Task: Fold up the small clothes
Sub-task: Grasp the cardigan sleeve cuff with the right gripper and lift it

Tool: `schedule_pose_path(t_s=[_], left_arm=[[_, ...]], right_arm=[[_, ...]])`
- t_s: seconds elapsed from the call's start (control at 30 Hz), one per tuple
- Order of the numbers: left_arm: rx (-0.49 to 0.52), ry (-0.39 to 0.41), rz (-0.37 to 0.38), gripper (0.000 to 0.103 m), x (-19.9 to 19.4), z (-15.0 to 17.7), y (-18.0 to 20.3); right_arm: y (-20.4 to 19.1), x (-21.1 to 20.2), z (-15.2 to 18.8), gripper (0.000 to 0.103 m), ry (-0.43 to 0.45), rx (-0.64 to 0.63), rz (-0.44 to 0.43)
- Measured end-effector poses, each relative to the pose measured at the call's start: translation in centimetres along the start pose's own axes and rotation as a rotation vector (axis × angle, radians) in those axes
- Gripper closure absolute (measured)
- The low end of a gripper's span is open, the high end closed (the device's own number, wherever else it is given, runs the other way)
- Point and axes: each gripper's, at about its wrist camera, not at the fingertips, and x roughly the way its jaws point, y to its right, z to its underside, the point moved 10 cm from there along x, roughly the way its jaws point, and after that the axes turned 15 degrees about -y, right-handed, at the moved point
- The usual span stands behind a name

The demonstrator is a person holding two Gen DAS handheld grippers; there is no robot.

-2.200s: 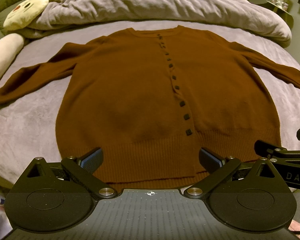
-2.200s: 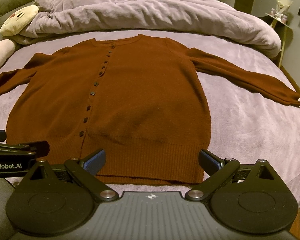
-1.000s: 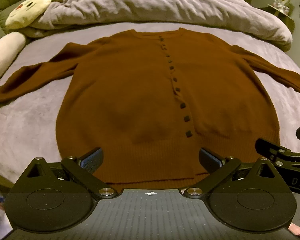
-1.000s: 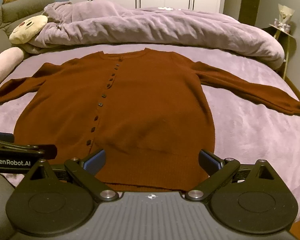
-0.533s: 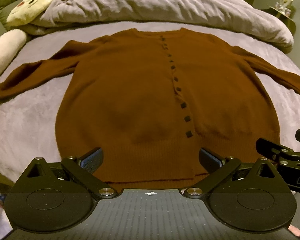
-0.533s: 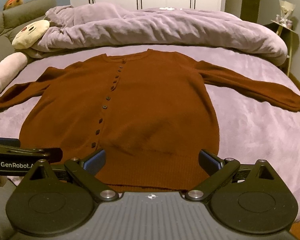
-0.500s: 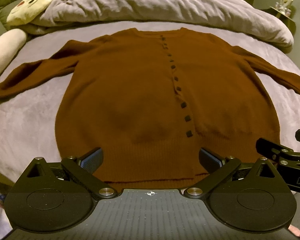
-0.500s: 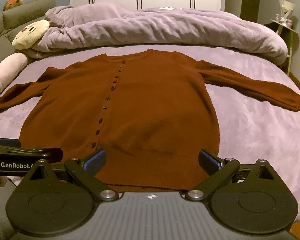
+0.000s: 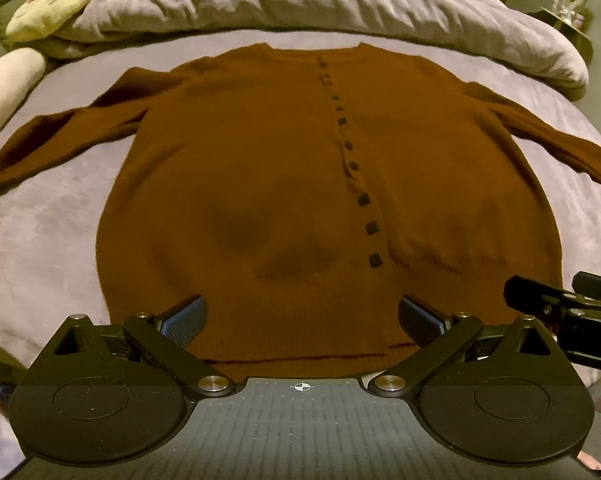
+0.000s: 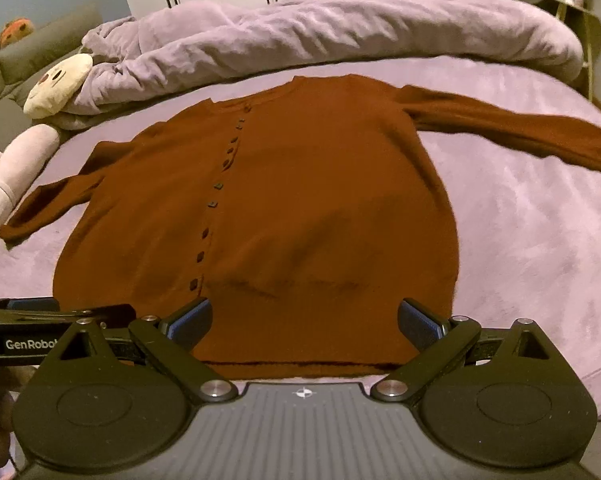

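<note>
My right gripper (image 10: 302,322) has swung left; both it and the left gripper (image 9: 300,316) hang wide open, empty, over the near hem. The cardigan (image 9: 320,184) lies flat on the bed (image 9: 40,248), unfolded; next I'd pinch a sleeve (image 10: 512,124).

Dim warm indoor light, soft shadows, slight motion blur, fisheye-curved edges

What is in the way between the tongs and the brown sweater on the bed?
Nothing visible. The brown sweater lies flat on the bed, and its hem sits right in front of the open left tongs and the open right tongs. The pillows and the bunched duvet lie beyond it.
</note>
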Motion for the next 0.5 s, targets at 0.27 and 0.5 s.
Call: schedule_pose_path(t_s=[0.27, 0.5], left_arm=[[0.037, 0.027, -0.026, 0.0, 0.3, -2.9, 0.0], [0.002, 0.062, -0.046, 0.0, 3.1, -8.8, -0.4]], right_arm=[[9.9, -0.6, -4.4, 0.006, 0.126, 0.305, -0.138], [30.7, -3.0, -10.0, 0.025, 0.334, 0.705, 0.054]])
